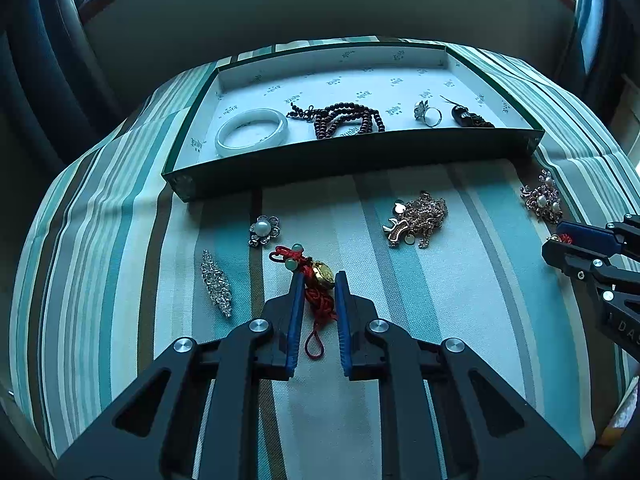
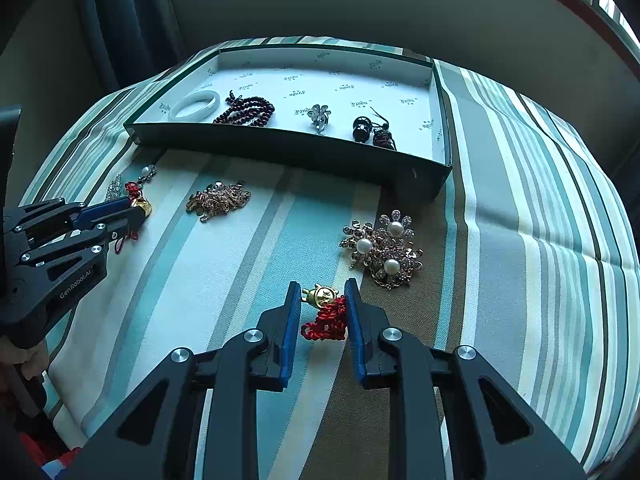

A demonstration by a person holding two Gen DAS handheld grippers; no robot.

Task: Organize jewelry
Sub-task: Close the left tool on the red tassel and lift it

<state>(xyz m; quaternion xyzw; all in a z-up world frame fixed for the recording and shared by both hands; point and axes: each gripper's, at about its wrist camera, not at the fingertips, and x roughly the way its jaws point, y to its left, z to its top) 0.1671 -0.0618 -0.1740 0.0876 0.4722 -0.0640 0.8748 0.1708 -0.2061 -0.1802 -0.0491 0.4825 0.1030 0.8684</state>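
My left gripper [image 1: 318, 280] sits low over the worktop [image 1: 460, 320] with its blue-padded fingers [image 1: 297, 312] parted and level, pointing forward. My right gripper [image 2: 322, 290] holds the same low pose, fingers [image 2: 355, 320] spread apart and aimed ahead. From the right wrist view, the left gripper reaches in from the left edge, tilted slightly down, and a bit of the hand [image 2: 28, 360] holding it shows beneath its black body.

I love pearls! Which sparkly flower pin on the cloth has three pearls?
The big pearl brooch beside the right gripper has three pearls. The small flower pin near the left gripper has only one.
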